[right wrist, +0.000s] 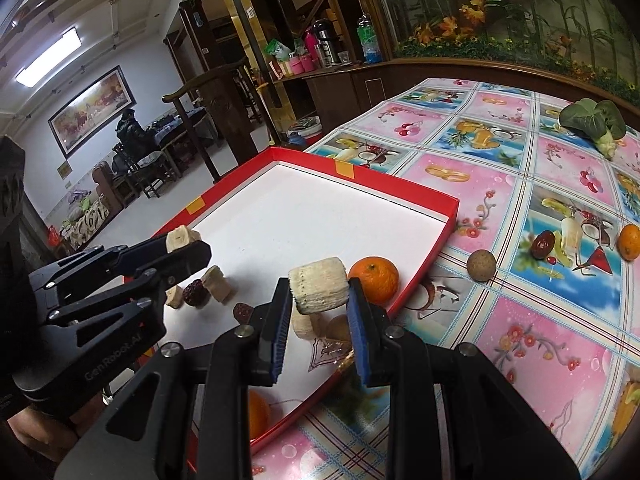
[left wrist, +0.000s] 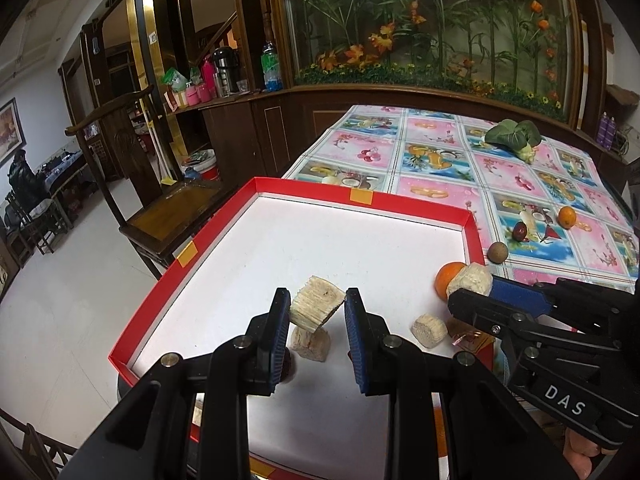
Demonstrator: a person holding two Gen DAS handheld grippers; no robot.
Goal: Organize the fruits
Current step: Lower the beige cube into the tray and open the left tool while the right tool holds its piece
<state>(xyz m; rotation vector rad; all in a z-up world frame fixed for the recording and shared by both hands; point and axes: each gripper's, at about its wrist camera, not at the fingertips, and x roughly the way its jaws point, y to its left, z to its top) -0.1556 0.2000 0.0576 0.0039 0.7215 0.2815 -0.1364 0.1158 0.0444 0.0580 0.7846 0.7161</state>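
A red-rimmed tray (left wrist: 304, 187) with a white floor lies on the near end of the table. My left gripper (left wrist: 318, 303) is shut on a pale sugarcane chunk (left wrist: 317, 300), held above another chunk (left wrist: 310, 345) and a dark date (left wrist: 287, 364). My right gripper (right wrist: 320, 293) is shut on a second sugarcane chunk (right wrist: 318, 290) over the tray's right side, just in front of an orange (right wrist: 374, 279). The tray floor (right wrist: 320, 208) also holds more chunks (right wrist: 216, 284), dates (right wrist: 196, 292) and another orange (right wrist: 258, 412). In the right wrist view the left gripper (right wrist: 188, 245) appears at the left.
On the patterned tablecloth beside the tray lie a brown round fruit (right wrist: 481, 265), a date (right wrist: 542, 245) and a small orange (right wrist: 629, 242). A leafy green vegetable (right wrist: 592, 122) lies farther back. A wooden chair (left wrist: 160, 208) stands left of the table.
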